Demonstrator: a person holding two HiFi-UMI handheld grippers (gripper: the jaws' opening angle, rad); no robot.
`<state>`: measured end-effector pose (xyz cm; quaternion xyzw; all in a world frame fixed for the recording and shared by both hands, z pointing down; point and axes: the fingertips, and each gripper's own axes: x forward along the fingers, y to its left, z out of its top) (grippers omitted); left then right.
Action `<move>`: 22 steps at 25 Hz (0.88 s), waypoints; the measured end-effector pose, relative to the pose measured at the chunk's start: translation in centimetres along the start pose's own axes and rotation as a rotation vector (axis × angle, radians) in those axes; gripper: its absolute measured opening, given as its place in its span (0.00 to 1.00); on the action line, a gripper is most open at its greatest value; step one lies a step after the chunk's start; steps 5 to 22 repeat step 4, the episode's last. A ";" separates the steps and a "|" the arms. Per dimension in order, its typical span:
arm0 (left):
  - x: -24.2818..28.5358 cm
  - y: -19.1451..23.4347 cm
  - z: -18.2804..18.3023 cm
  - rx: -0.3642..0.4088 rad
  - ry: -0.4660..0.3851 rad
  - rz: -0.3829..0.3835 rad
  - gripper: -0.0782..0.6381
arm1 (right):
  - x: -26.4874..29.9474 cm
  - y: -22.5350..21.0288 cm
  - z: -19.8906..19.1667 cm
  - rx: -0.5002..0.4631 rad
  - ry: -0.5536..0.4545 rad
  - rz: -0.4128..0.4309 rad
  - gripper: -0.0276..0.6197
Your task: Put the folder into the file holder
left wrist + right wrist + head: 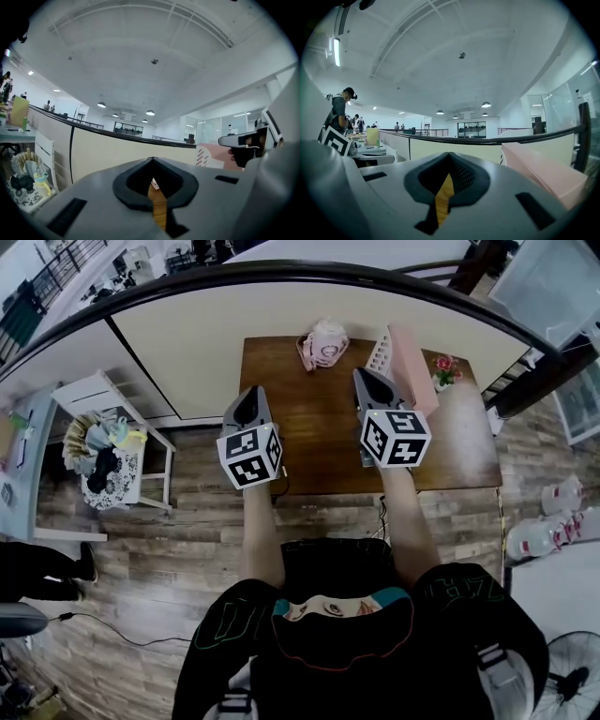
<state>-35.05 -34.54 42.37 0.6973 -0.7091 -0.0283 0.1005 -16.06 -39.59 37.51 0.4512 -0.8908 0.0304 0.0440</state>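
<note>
Two grippers, each with fingers closed on nothing. The pink folder (413, 371) stands on edge at 3 o'clock, just beside the right gripper (362, 375). Its long axis runs 12-to-6, alongside the white file holder (380, 351); whether it sits inside, cannot tell. The left gripper (252, 392) is farther off over the surface (319, 451).

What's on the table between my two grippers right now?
Nothing: the head view shows only bare wooden table between the left gripper and the right gripper.
</note>
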 end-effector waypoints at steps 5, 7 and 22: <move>0.3 -0.9 -0.1 0.004 0.000 -0.012 0.11 | -0.5 -0.5 0.2 -0.007 -0.004 -0.003 0.05; 0.3 -0.9 -0.1 0.004 0.000 -0.012 0.11 | -0.5 -0.5 0.2 -0.007 -0.004 -0.003 0.05; 0.3 -0.9 -0.1 0.004 0.000 -0.012 0.11 | -0.5 -0.5 0.2 -0.007 -0.004 -0.003 0.05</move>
